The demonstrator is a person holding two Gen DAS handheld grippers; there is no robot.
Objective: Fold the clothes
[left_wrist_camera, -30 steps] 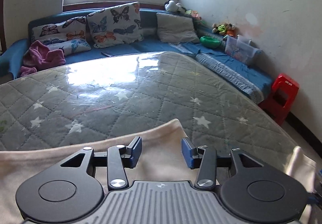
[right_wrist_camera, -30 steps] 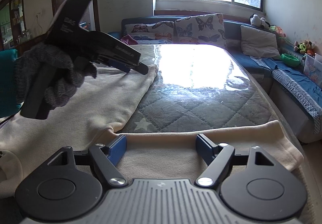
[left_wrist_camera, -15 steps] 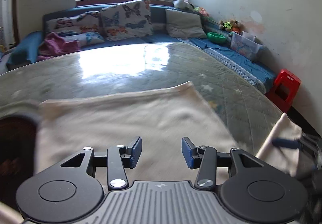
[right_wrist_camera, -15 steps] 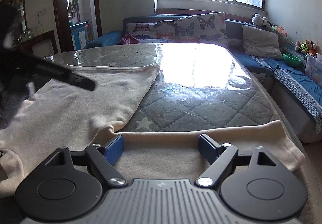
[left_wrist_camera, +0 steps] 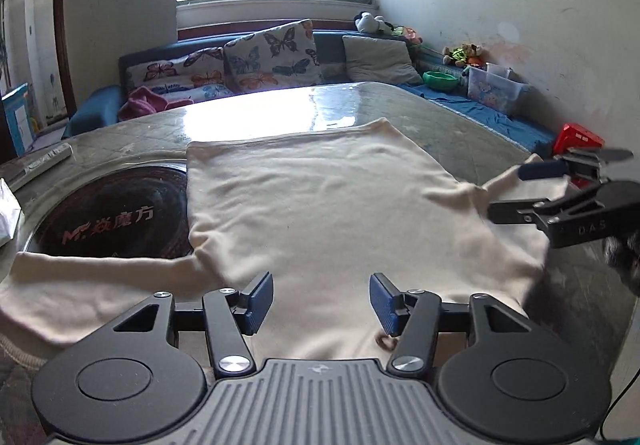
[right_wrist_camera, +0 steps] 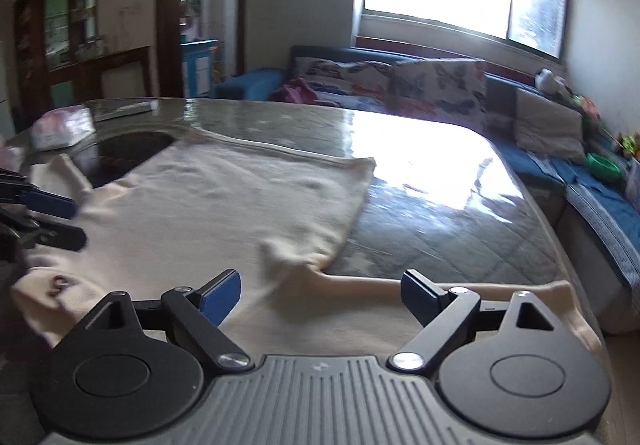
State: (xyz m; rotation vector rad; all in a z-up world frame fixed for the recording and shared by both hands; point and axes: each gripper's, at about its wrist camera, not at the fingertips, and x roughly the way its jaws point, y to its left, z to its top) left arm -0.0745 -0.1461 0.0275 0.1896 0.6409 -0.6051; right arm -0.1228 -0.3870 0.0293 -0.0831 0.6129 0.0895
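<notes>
A cream long-sleeved top (left_wrist_camera: 320,197) lies spread flat on the quilted, plastic-covered table (left_wrist_camera: 460,121). My left gripper (left_wrist_camera: 320,293) hovers over its near end, jaws opening, with nothing pinched between the blue pads. It also shows at the left edge of the right wrist view as the left gripper (right_wrist_camera: 74,222). My right gripper (right_wrist_camera: 320,289) hangs over the sleeve (right_wrist_camera: 360,325) that runs along the near table edge, jaws opening wide and empty. In the left wrist view the right gripper (left_wrist_camera: 508,191) is at the far right, above that sleeve's end. The other sleeve (left_wrist_camera: 80,285) trails left.
A dark round hob (left_wrist_camera: 108,217) with a logo is set in the table, left of the top. A tissue pack (right_wrist_camera: 60,129) and a remote (left_wrist_camera: 44,161) lie at the far left. Behind are a blue sofa (left_wrist_camera: 100,113) with butterfly cushions; a red stool (left_wrist_camera: 578,137) stands right.
My left gripper drew back from the far hem corner to the near end of the top, and its jaws widened. The right wrist view rolled and swung left; its jaws widened slightly.
</notes>
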